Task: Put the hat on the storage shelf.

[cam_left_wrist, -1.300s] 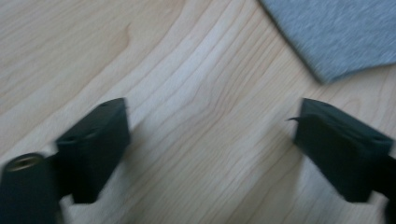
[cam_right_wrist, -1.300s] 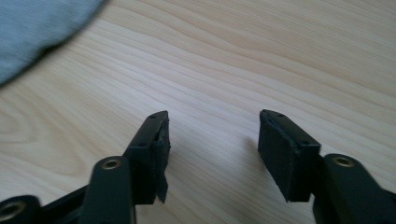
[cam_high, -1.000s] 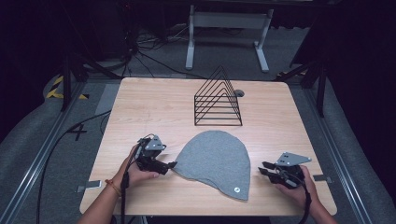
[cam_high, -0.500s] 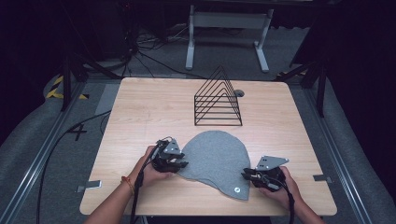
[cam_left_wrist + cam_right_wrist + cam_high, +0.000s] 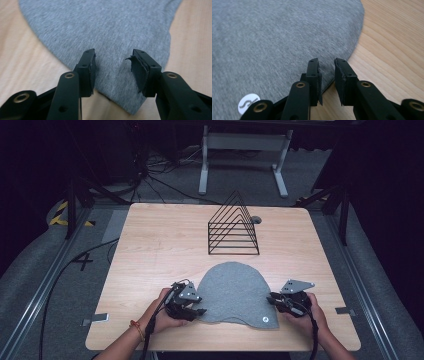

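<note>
Grey beanie lies flat w/ its brim toward the person. Left claw sits spread over the brim's left corner, jaws just reopened a bit, fabric under them but not pinched. Right claw at the right corner, narrow gap, prob not gripping yet.

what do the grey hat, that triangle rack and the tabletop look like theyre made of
Grey hat: soft knit fabric, probably cotton jersey; the left gripper view shows fine ribbing and a matte, heathered surface, and it lies limp and flat.
Triangle rack: thin wire, likely metal with a black matte coat; you see straight through it.
Tabletop: light wood or wood-look laminate, with grain lines and a smooth finish.
</note>
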